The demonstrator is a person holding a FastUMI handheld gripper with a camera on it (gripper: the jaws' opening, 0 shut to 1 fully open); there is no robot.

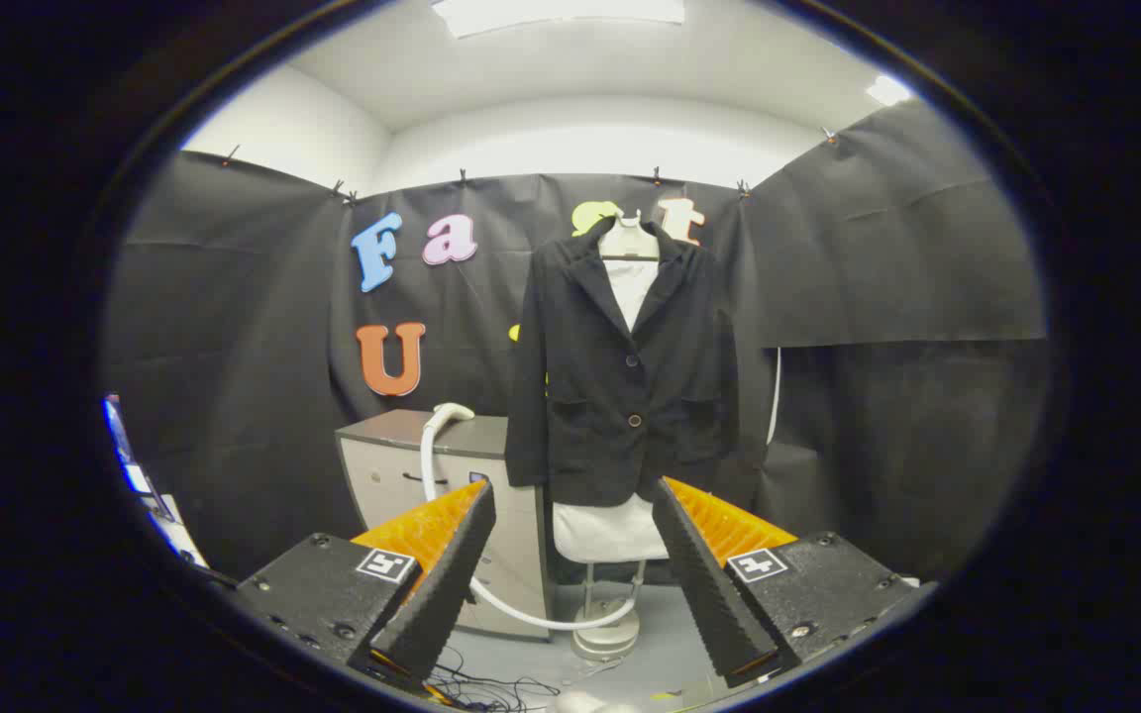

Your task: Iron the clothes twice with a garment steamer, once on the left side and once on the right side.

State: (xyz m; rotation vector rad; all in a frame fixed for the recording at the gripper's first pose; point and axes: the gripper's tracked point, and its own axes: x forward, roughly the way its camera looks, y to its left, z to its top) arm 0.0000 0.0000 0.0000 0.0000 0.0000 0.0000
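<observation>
A black blazer [620, 376] hangs on a white dress form [610, 530] on a metal stand, well beyond my fingers. The steamer's white head [452, 413] rests on top of a grey cabinet [402, 465] to the left of the blazer. Its white hose [531, 616] runs down the cabinet's front and curves across the floor toward the stand's base [606, 639]. My gripper [570, 584] is open and holds nothing. Its two black ribbed fingers [442, 584] stand wide apart, far short of the steamer and the blazer.
The cabinet has drawers on its front. Loose cables [476, 683] lie on the grey floor just ahead of the fingers. At the far left stands a lit screen [130, 456]. Black cloth walls close the booth on three sides.
</observation>
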